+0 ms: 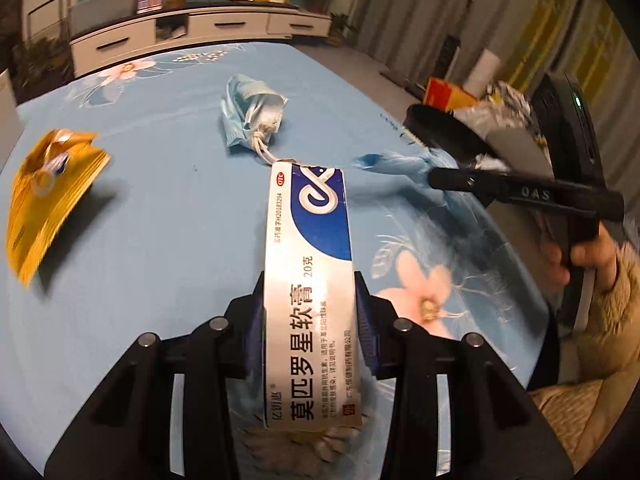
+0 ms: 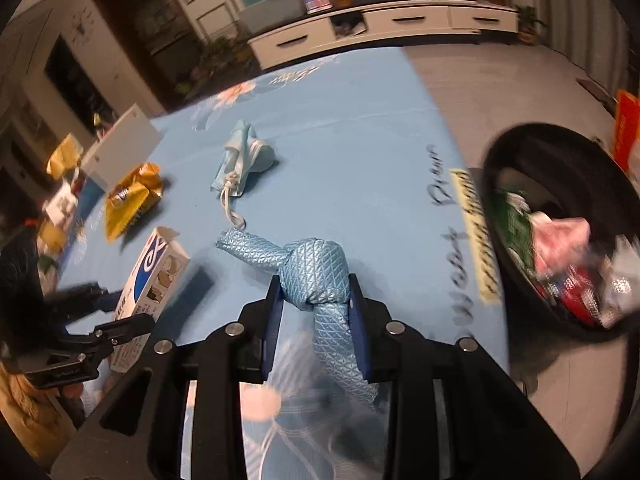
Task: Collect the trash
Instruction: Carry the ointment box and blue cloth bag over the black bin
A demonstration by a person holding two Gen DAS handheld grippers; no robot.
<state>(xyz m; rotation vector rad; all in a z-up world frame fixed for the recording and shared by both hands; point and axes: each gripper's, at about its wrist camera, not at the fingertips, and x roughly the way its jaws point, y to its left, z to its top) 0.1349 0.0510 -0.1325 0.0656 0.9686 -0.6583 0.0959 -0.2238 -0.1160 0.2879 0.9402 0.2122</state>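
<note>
My left gripper (image 1: pixel 310 292) is shut on a white and blue ointment box (image 1: pixel 310 280) and holds it above the blue flowered tablecloth (image 1: pixel 168 220). The box also shows in the right wrist view (image 2: pixel 150 276). My right gripper (image 2: pixel 314 292) is shut on a knotted light blue textured bag (image 2: pixel 316 272), held over the table's right side. A crumpled blue face mask (image 1: pixel 250 114) lies on the cloth ahead, also in the right wrist view (image 2: pixel 244 160). A gold wrapper (image 1: pixel 48 196) lies at the left. A black trash bin (image 2: pixel 560 232) with several scraps inside stands beside the table's right edge.
A white box (image 2: pixel 120 148) stands at the table's far left, with a second gold wrapper (image 2: pixel 64 156) beside it. A white TV cabinet (image 1: pixel 192 32) runs along the back wall. An orange carton (image 1: pixel 444 94) sits past the bin (image 1: pixel 452 132).
</note>
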